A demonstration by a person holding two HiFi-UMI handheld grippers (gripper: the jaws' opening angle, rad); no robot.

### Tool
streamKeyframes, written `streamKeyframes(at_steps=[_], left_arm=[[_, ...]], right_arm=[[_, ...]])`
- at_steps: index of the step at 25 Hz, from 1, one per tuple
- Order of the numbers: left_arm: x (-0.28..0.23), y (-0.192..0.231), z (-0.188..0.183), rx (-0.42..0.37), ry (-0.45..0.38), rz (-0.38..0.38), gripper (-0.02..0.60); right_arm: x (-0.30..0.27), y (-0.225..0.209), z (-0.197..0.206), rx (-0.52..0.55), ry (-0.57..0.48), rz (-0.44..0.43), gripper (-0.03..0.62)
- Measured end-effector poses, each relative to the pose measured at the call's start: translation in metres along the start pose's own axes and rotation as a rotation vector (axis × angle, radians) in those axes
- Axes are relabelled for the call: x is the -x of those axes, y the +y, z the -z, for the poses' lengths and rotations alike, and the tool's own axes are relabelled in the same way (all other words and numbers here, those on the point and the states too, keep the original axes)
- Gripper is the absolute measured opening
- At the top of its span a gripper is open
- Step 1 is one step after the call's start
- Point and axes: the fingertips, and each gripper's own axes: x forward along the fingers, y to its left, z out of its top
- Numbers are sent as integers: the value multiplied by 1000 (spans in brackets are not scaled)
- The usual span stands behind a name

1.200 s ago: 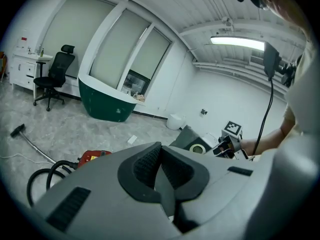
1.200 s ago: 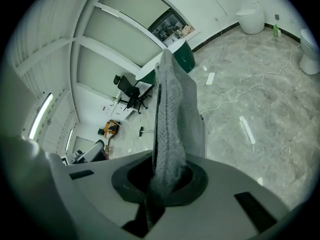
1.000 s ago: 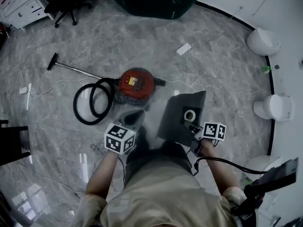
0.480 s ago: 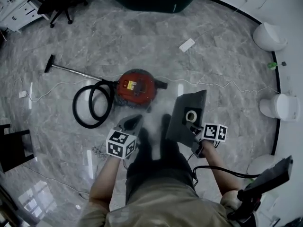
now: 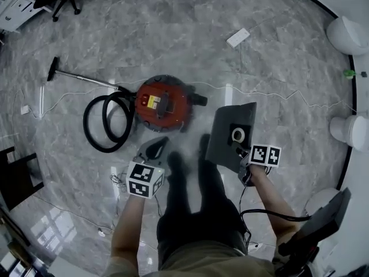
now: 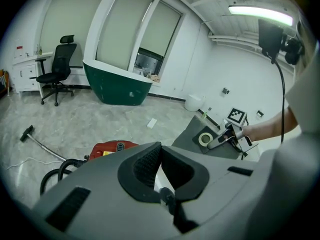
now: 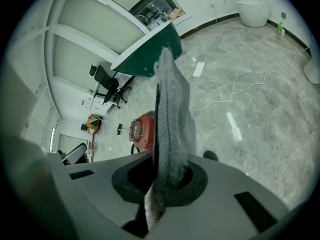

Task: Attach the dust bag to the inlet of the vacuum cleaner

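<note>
The red canister vacuum cleaner (image 5: 161,101) sits on the grey marble floor (image 5: 173,33). Its black hose (image 5: 106,123) is coiled against its left side, and the wand with its floor nozzle (image 5: 53,68) lies further out the same way.

The grey dust bag (image 5: 228,137) hangs to the right of the vacuum cleaner in the head view, a little nearer the person and clear of the canister. It touches the canister nowhere. The flat face with the pale round collar (image 5: 238,134) is turned upward.

The right gripper (image 5: 241,153) has hold of the bag on the side away from the vacuum cleaner, just beside the collar. In the right gripper view its jaws are clamped on the bag's perforated fabric, which stands up edge-on between them, with the vacuum cleaner on the floor beyond, to the left of the fabric.

The left gripper (image 5: 153,149) is on the person's side of the vacuum cleaner, near it and pointing toward it. Its jaws are pressed together with nothing between them. The left gripper view shows the canister just past its tips, with the bag off to the right.

A white power strip (image 5: 238,37) lies on the floor on the far side of the vacuum cleaner, well apart from it.
</note>
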Motion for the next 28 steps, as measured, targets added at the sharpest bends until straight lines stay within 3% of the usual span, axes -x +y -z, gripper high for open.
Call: streamKeyframes(at_steps=[8,14,21,28], left_arm=[[-68,58,20,-11,-9,-120,-6],[-100,102,33,18,-10,-220,-6],[-123,122,52,32,22,-249,-6],[-135,136,66,67,45,-254,-6]], right_arm=[[-88,-65,-23,48,46,51,40],[-141,-91,-36,23,79,21,38],[-181,-106,-59,20,66,62,39],[-226,-102,-75,108,97,130,40]])
